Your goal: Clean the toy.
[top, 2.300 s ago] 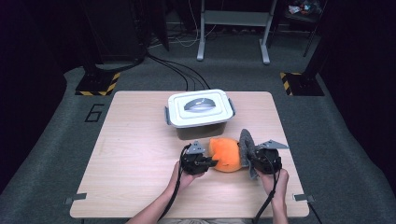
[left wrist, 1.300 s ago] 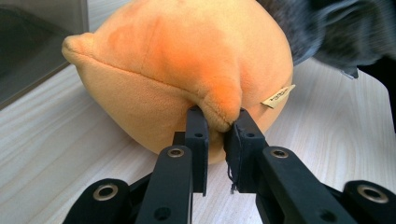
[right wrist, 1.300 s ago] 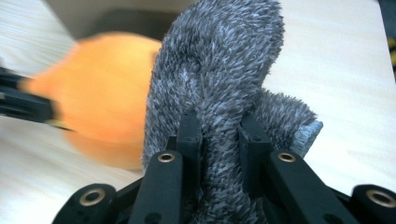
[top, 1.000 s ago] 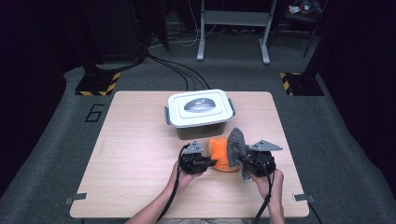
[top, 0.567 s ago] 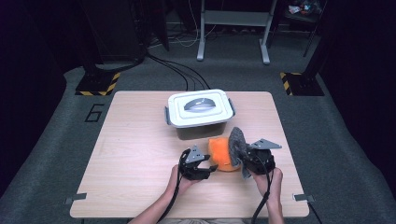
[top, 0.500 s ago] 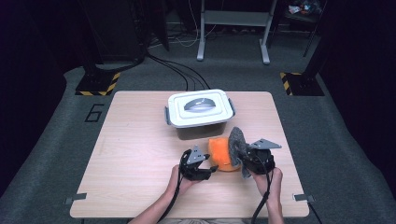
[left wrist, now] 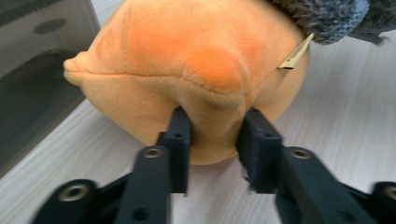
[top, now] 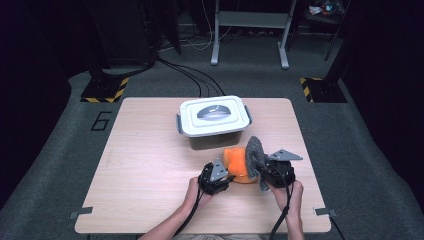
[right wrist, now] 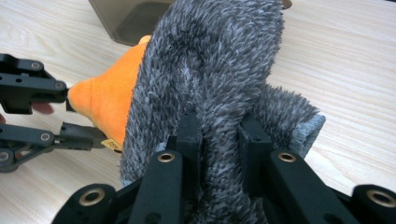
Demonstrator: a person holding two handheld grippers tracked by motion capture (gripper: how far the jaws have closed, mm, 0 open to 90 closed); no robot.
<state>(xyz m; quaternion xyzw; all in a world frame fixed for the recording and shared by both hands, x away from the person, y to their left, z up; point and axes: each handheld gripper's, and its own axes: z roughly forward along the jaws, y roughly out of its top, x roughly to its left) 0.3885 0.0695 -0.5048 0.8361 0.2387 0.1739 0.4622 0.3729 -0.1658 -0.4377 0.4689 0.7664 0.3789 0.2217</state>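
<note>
- Left gripper [top: 226, 176] is clamped on a fold of the orange plush [left wrist: 187, 70] — in the left gripper view both black jaws pinch a bulge of its fabric low on the body.
- Right gripper [top: 259, 171] is clamped on the grey fur [right wrist: 219, 70]; its jaws sink into the pile, and the fur stands up above them.
- Between the two grippers sits the plush, resting on the surface [top: 150, 160], with the fur against its right side and reaching over its top.
- A small tan tag [left wrist: 294, 52] hangs at the seam where fur meets orange; in the right gripper view it lies just by the left gripper's jaws.
- Beyond both grippers — close behind the plush — stands the box [top: 212, 122], dark-walled, with a white lid [top: 212, 114] shut on it.
- Each hand [top: 192, 192] holds its gripper from the near edge of the surface; cables trail back toward the person.
</note>
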